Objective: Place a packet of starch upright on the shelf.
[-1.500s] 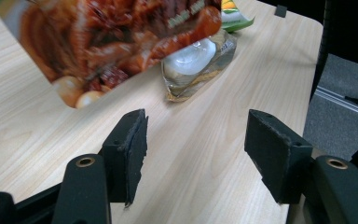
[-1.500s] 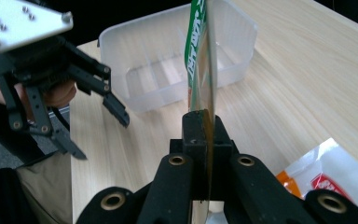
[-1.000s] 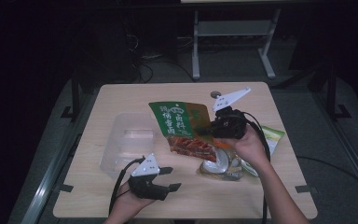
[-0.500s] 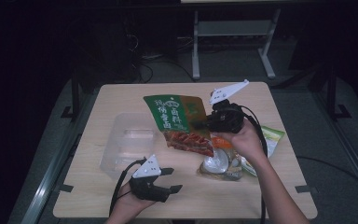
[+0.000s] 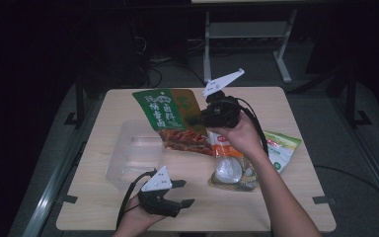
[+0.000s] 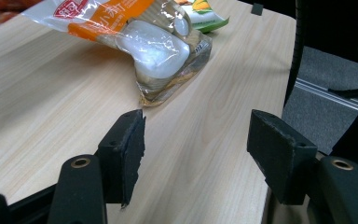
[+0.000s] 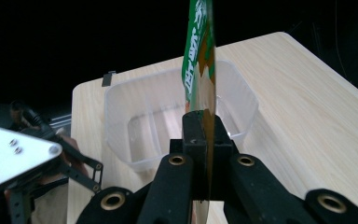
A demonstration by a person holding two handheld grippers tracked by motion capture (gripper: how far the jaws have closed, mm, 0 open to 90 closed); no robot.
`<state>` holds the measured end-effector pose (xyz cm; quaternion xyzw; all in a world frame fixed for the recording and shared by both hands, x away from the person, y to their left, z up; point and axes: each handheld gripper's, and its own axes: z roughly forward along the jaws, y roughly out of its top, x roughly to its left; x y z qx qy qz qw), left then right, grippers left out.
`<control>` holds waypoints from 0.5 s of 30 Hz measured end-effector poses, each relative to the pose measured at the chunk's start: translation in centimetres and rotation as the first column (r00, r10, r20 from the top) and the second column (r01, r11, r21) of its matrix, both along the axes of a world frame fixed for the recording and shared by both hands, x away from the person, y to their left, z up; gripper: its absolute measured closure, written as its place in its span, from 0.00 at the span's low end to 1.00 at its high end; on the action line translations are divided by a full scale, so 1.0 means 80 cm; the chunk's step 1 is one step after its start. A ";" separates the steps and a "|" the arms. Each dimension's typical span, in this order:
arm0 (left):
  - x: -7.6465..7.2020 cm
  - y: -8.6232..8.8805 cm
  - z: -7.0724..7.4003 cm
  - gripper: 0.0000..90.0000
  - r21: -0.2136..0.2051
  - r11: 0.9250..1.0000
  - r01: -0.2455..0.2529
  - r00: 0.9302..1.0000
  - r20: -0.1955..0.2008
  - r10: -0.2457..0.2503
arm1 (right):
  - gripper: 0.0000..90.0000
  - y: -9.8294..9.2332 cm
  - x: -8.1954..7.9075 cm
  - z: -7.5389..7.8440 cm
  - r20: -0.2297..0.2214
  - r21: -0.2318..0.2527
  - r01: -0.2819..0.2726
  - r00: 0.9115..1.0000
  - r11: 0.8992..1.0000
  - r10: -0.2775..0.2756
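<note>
**A:** What was seen on the wooden surface [image 5: 128, 207]?

**B:** A green and orange snack packet [image 5: 175, 118] was held up on edge by the right claw [image 5: 197, 118], whose jaws were pressed together on the packet's rim. In the right gripper view the packet [image 7: 200, 56] was seen edge-on, rising from between the closed jaws, with a clear plastic tub [image 7: 177, 116] on the surface beyond it.

**A:** And the other claw?

**B:** The left claw [image 5: 182, 193] was held low near the front edge, jaws spread apart, nothing gripped. A clear bag of white pieces [image 6: 154, 42] was laid just ahead of it, untouched.

**A:** Was anything else noted?

**B:** A green and white packet [image 5: 281, 148] was laid flat toward the right side, partly covered by the person's right forearm.
</note>
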<state>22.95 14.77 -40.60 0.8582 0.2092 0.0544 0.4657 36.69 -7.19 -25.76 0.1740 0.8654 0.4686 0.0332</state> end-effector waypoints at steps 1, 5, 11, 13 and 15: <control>0.000 0.000 0.000 0.40 0.001 1.000 0.000 1.000 0.001 0.000 | 1.00 0.000 0.000 0.000 0.000 0.000 0.000 1.000 1.000 0.000; 0.000 0.001 -0.001 0.40 0.000 1.000 -0.002 1.000 0.004 0.002 | 1.00 0.013 0.010 0.002 0.004 0.005 -0.007 1.000 1.000 0.007; -0.001 0.002 -0.003 0.40 0.002 1.000 -0.007 1.000 -0.005 0.007 | 1.00 0.031 0.026 0.003 -0.003 0.009 -0.015 1.000 1.000 0.015; -0.002 0.000 -0.004 0.40 -0.005 1.000 -0.013 1.000 -0.017 0.013 | 1.00 0.040 0.032 0.002 -0.005 0.019 -0.018 1.000 1.000 0.018; -0.003 0.000 -0.004 0.39 -0.004 1.000 -0.014 1.000 -0.021 0.014 | 1.00 0.047 0.038 0.001 -0.010 0.020 -0.025 1.000 0.999 0.025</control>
